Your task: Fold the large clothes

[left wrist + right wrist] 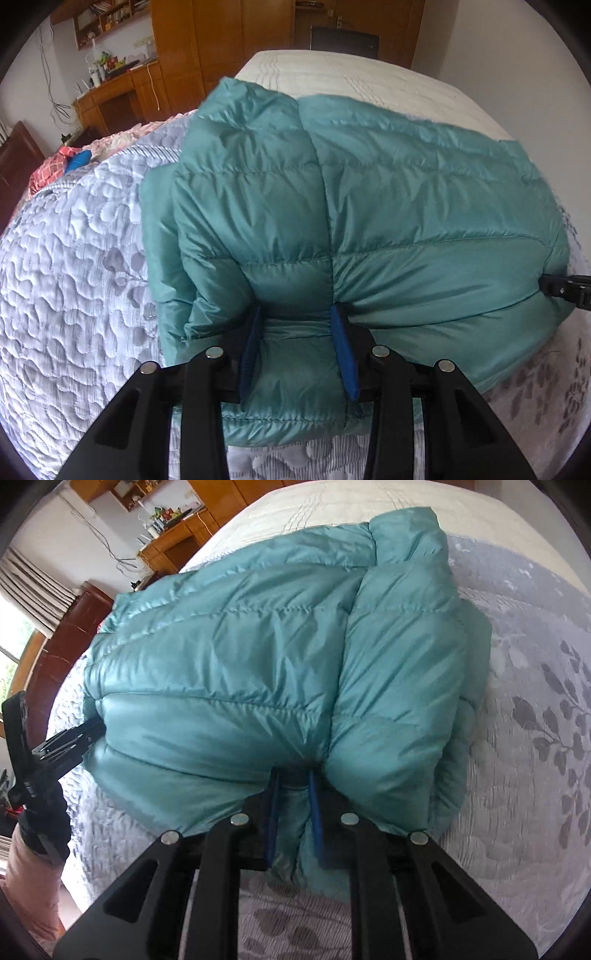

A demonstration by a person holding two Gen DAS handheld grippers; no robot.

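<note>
A big teal puffy jacket [369, 206] is lying on the bed [74, 277], on top of a gray quilt with leaf shapes. It is already folded over, with one side flap lying on the rest.

In the left wrist view, the jacket's long side is running from about 9 o'clock to 3 o'clock, and the folded flap is sitting toward 10 o'clock. The left hand-held gripper [297, 350] is at 6 o'clock. Its blue fingers [343, 354] are pinching the near edge of the jacket, with a thick bunch of cloth between them.

In the right wrist view, the jacket [240, 672] is stretching from 9 o'clock toward 2 o'clock, and the folded flap is lying toward 2 o'clock. The right hand-held gripper [293, 812] is at 6 o'clock, and its fingers are squeezing a fold of the jacket's near edge tightly. The left hand-held gripper [70, 738] is showing at 9 o'clock, touching the jacket's far end.

A wooden desk [122, 92] is standing beyond the bed at 11 o'clock.
</note>
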